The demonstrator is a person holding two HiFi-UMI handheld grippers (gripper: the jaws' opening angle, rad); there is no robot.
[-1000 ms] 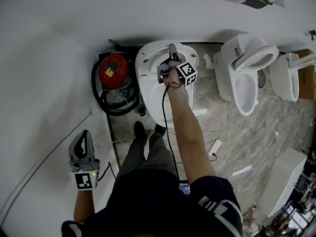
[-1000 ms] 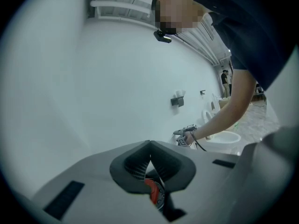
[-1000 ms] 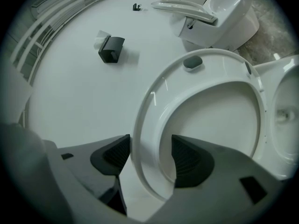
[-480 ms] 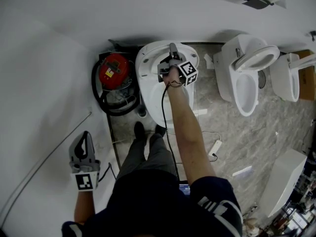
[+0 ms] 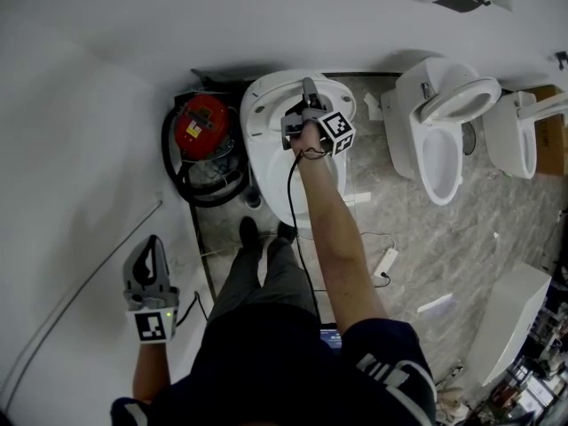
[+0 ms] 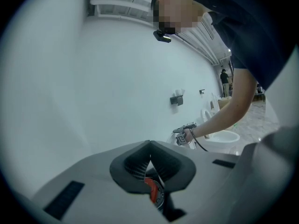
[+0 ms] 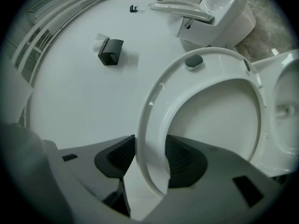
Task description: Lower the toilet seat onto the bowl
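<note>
The toilet [image 5: 264,171] in front of you stands against the white wall, between a red canister [image 5: 202,124] ringed by black hose and a second toilet [image 5: 439,140]. Its seat [image 7: 150,120] is raised off the bowl. Your right gripper [image 5: 308,96] has just been closing and now pinches the seat's rim between its pads, while your left gripper [image 5: 153,254] hangs low beside the wall, well apart from the toilet, jaws pressed together on nothing.

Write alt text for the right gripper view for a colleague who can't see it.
The right gripper, whose jaws have just been closing, grips the rim of the raised white toilet seat, a pad on each side. Behind it are a white wall with a black paper holder and a second toilet.
</note>
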